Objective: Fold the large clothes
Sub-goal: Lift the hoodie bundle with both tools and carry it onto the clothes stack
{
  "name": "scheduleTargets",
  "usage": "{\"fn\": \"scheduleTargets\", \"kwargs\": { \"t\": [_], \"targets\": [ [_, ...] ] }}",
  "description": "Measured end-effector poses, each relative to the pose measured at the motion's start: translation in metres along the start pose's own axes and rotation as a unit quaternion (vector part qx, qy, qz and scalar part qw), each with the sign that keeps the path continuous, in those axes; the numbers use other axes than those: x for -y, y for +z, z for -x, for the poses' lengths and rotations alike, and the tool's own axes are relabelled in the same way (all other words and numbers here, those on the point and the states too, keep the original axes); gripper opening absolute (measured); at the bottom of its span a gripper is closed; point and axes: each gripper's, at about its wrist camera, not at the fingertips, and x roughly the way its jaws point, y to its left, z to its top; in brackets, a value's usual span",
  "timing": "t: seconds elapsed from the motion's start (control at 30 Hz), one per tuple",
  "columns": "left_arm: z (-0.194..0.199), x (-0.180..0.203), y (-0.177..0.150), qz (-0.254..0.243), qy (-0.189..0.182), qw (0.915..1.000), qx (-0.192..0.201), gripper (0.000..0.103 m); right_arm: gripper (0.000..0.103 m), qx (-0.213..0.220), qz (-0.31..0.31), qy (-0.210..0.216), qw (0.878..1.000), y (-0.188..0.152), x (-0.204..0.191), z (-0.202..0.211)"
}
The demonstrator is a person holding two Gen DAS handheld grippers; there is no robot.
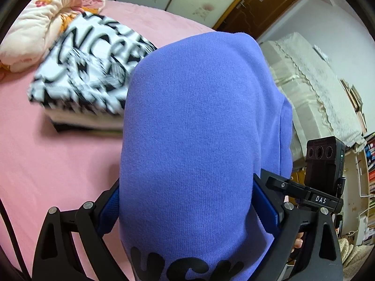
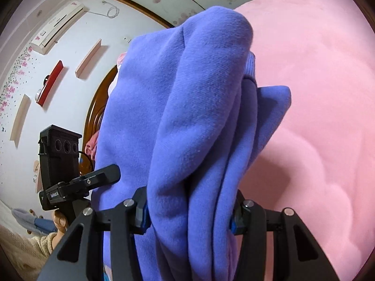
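Note:
A purple sweatshirt (image 1: 194, 121) with black lettering at its lower edge fills the left wrist view. It is bunched between the fingers of my left gripper (image 1: 187, 213), which is shut on it. In the right wrist view the same purple sweatshirt (image 2: 187, 121) hangs in thick folds through my right gripper (image 2: 189, 217), which is shut on it. Both grippers hold the garment above the pink bed (image 1: 46, 164). The fingertips are hidden by the cloth.
A folded black-and-white printed garment (image 1: 86, 75) lies on the pink bed sheet (image 2: 316, 117) beyond the left gripper. A floral quilt (image 1: 39, 23) is bunched at the bed's far left. A covered cabinet (image 1: 311, 89) and bookshelves (image 1: 368, 175) stand to the right.

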Motion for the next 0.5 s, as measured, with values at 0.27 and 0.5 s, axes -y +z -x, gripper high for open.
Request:
{"fn": "scheduleTargets", "kwargs": {
  "t": [0.27,0.5],
  "targets": [
    [0.014,-0.095,0.131,-0.057,0.032,0.9968,0.046,0.096,0.048,0.037,0.011,0.024,0.999,0.097,-0.035,-0.109],
    [-0.020,-0.160,0.227,-0.085,0.052,0.9921,0.076,0.096,0.048,0.074,0.026,0.034,0.996,0.193,-0.032,-0.208]
  ]
}}
